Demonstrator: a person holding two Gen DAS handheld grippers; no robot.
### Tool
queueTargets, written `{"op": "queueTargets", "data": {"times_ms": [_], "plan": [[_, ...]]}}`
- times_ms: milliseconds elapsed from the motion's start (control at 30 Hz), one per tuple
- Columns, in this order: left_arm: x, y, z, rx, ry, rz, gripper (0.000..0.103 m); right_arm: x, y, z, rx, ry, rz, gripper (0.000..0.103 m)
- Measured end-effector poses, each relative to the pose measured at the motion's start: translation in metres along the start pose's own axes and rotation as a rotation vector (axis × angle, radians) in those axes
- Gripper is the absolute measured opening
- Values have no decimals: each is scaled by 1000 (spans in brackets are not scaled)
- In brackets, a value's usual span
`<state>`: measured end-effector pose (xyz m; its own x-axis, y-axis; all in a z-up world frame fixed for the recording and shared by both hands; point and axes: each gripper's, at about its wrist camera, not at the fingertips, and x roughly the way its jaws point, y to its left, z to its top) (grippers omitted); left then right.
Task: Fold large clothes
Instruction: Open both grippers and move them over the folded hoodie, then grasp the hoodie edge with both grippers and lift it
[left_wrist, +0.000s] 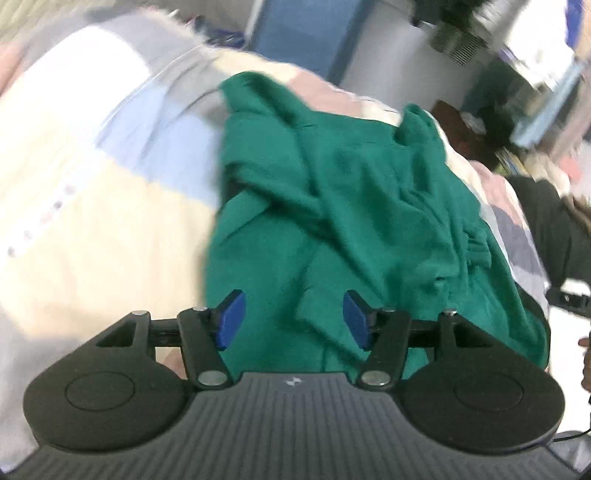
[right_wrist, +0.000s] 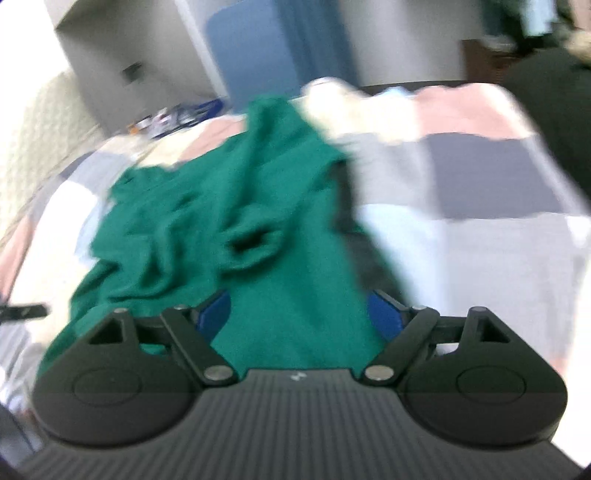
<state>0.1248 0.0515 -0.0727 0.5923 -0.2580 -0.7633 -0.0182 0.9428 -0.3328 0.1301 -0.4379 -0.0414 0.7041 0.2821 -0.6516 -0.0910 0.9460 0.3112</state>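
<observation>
A large green garment lies crumpled on a bed with a patchwork cover. In the left wrist view my left gripper hangs over the garment's near edge, its blue pads well apart with nothing pinched between them. In the right wrist view the same green garment spreads ahead, a sleeve cuff opening showing near its middle. My right gripper stands wide over the near hem, blue pads apart and not pressing the cloth. Both views are blurred by motion.
The bed cover has cream, pink, grey and pale blue blocks. A blue panel and white wall stand behind the bed. A dark-sleeved arm shows at the right edge. Clutter lies on the far side.
</observation>
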Motion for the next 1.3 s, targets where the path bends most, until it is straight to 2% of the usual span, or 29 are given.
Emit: {"op": "queueTargets", "data": {"times_ms": [100,167,300,433,533,633,733,867,1033,1167,1300], "plan": [[2,22,-8,-75,20,14,67,-10,-37,-9,105,-6,-50,83],[7,32,-14,-132,39,-2,67,-5,-58,-20,182,36,-49,83],[22,53,-21,-260,97,-10,67,12,-79,-42,310,126,76,85],[26,71,-30,-345,137,-39,67,13,-67,-45,264,148,206,86],[34,78,-36,-400,191,-131,67,6,-53,-40,214,136,312,86],[35,73,-40,-388,217,-223,67,3,-40,-37,154,137,378,86],[34,56,-45,-325,247,-267,68,11,-38,-37,143,172,313,85],[39,45,-54,-247,296,-194,68,18,-48,-41,141,198,142,84],[47,35,-64,-192,325,-149,70,27,-59,-49,151,206,112,83],[52,26,-67,-136,329,-121,72,33,-46,-54,45,207,32,83],[54,26,-68,-142,321,-114,72,44,-31,-60,-80,224,-30,85]]}}
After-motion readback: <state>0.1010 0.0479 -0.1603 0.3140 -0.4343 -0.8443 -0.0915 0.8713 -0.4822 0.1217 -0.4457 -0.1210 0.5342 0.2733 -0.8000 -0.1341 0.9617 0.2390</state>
